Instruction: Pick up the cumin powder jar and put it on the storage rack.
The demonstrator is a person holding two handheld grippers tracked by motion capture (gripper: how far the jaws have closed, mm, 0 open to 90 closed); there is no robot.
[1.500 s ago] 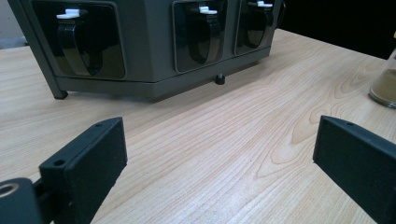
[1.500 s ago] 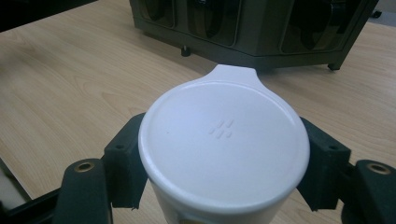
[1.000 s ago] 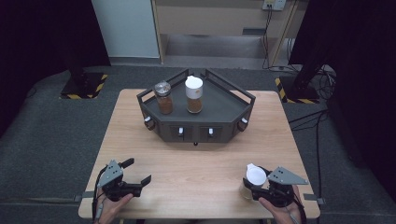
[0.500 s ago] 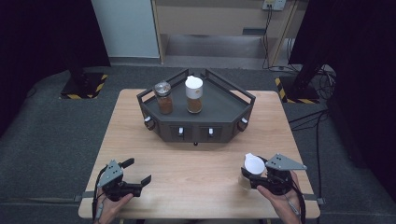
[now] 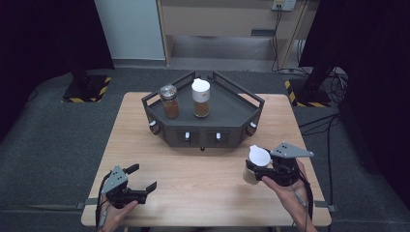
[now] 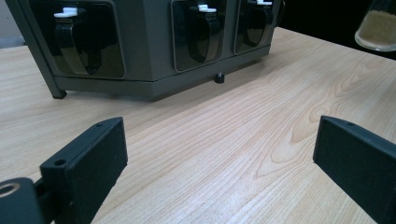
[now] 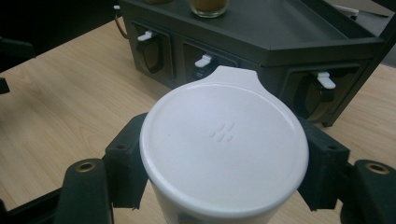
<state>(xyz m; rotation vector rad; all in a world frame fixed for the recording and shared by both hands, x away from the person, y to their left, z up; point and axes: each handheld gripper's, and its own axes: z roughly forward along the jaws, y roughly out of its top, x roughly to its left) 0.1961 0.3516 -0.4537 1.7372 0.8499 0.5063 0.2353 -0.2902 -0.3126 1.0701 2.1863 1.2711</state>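
Note:
My right gripper (image 5: 261,173) is shut on a white-lidded spice jar (image 5: 256,163) and holds it lifted above the table's right front. In the right gripper view both black jaws press the jar's sides under its white lid (image 7: 224,142). The jar's glass bottom with tan powder (image 6: 377,30) shows at the top right of the left gripper view. My left gripper (image 5: 145,180) rests open near the left front edge, its pads (image 6: 91,161) wide apart over bare wood. A dark angular rack (image 5: 241,113) stands at the table's middle back.
On the rack stand a metal-lidded jar of brown spice (image 5: 169,101) and a white-lidded jar (image 5: 200,98). The rack's front (image 7: 261,65) has several recessed slots with white levers (image 7: 203,60). Bare wooden tabletop (image 5: 193,169) lies between the grippers. Dark floor surrounds the table.
My right gripper has risen with the white-lidded jar and moved a little left and toward the rack. My left gripper has stayed where it was.

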